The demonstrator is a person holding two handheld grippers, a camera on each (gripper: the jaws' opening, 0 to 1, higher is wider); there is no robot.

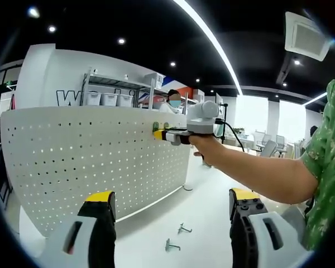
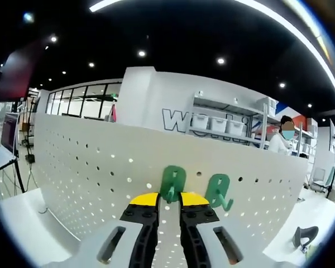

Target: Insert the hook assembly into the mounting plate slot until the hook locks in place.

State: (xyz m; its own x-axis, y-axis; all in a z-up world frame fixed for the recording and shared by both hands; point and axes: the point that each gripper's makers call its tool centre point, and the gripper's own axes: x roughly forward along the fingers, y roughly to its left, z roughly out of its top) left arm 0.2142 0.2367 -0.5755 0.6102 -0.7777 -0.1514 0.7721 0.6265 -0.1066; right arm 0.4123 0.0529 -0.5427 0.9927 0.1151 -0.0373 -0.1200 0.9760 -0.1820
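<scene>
At frame centre our right gripper (image 2: 168, 200), jaws narrow, pinches a green hook (image 2: 172, 184) against the pegboard (image 2: 89, 167); seemingly light, stiff plastic. Left gripper (image 1: 170, 204) jaws wide, empty.

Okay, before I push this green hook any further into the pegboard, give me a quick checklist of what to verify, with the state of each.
1. Right gripper on the left hook: ok, jaws nearly shut around it at the pegboard.
2. Hook locked in its slot: cannot tell, the jaws hide its base.
3. Second hook hanging on the board to the right, apart from the jaws: ok.
4. Left gripper free: ok, jaws wide open, nothing between them.
5. Spare metal hooks on the table, away from the board: ok.
6. Hooks and board visible together: ok, in the right gripper view.
</scene>
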